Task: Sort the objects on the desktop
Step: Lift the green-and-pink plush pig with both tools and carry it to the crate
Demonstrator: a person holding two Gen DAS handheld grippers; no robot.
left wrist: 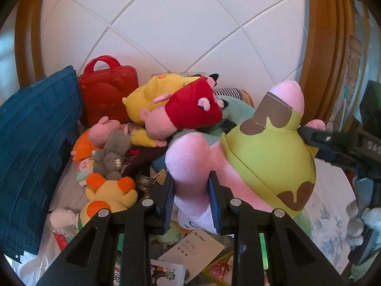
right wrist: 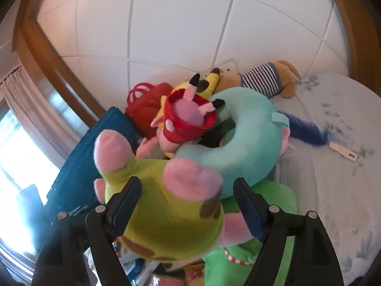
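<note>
Left wrist: fuzzy pink-green plush (left wrist: 266, 147).

- We see a white padded panel (left wrist: 166, 23) filling the upper part of both wrist views, stitched with seams that cross in a diamond pattern.
- We see a brown wooden frame (left wrist: 319, 47) bordering that panel on both sides; in the right wrist view it curves up along the left edge and over the right corner.
- We see a pale pleated curtain (right wrist: 26, 100) hanging at the far left, just beside the wooden frame.
- We see a bright window (right wrist: 14, 147) below the curtain, washed out by daylight.
- We see a light sheet with a blue floral print (right wrist: 333, 166) covering the surface to the right, reaching up to the panel.
</note>
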